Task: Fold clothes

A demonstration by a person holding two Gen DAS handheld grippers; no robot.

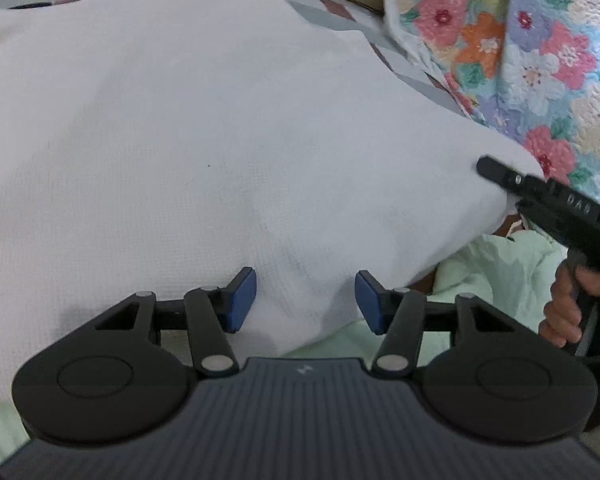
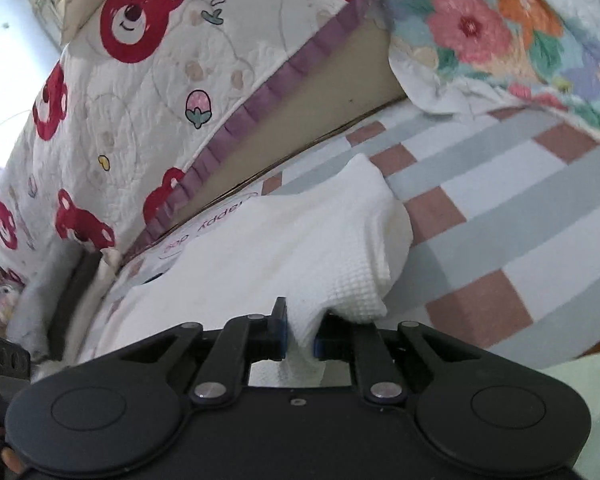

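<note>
Checked bedsheet (image 2: 500, 208) carries the white garment (image 1: 204, 152), left gripper (image 1: 306, 300) fingers spread, right gripper (image 2: 300, 334) fingers pinching it.

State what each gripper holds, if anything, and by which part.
The right gripper pinches the white garment at a bunched edge near its corner. The left gripper is open above the same garment, holding nothing.

floral quilt (image 1: 540, 60) crowding right, bear pillow (image 2: 120, 120) behind

Left tongs (image 1: 306, 300) gape wide; right tongs (image 2: 300, 334) pinched nearly closed.
</note>
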